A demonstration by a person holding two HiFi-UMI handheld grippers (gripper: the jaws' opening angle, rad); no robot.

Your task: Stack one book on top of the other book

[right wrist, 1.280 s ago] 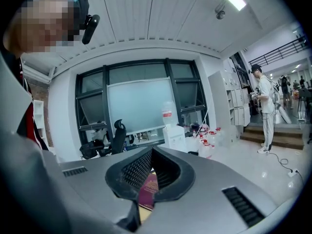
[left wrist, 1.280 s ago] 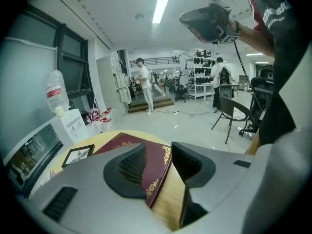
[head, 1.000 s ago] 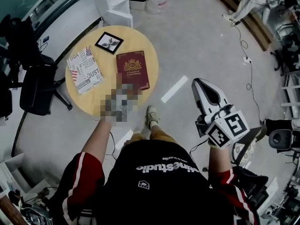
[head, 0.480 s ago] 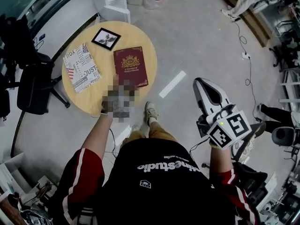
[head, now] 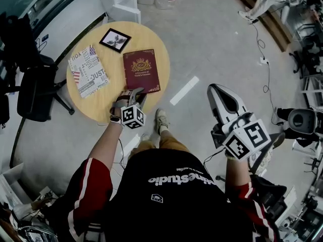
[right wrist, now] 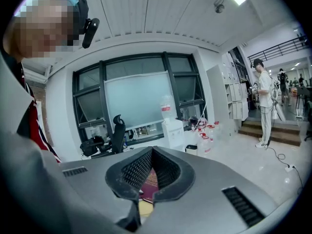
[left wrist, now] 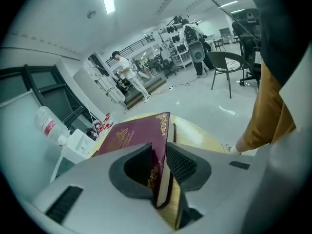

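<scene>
The left hand-held gripper (head: 135, 93), jaws just closing, pinches the near edge of the maroon book (head: 142, 70) lying on the round bench (head: 101, 107) beside the newsprint-patterned book (head: 89, 70), while the right hand-held gripper (head: 217, 91) hangs shut, empty.

A framed picture (head: 115, 40) is lying on the round table (head: 94, 106); an office chair (head: 35, 94) is standing beside it.
</scene>
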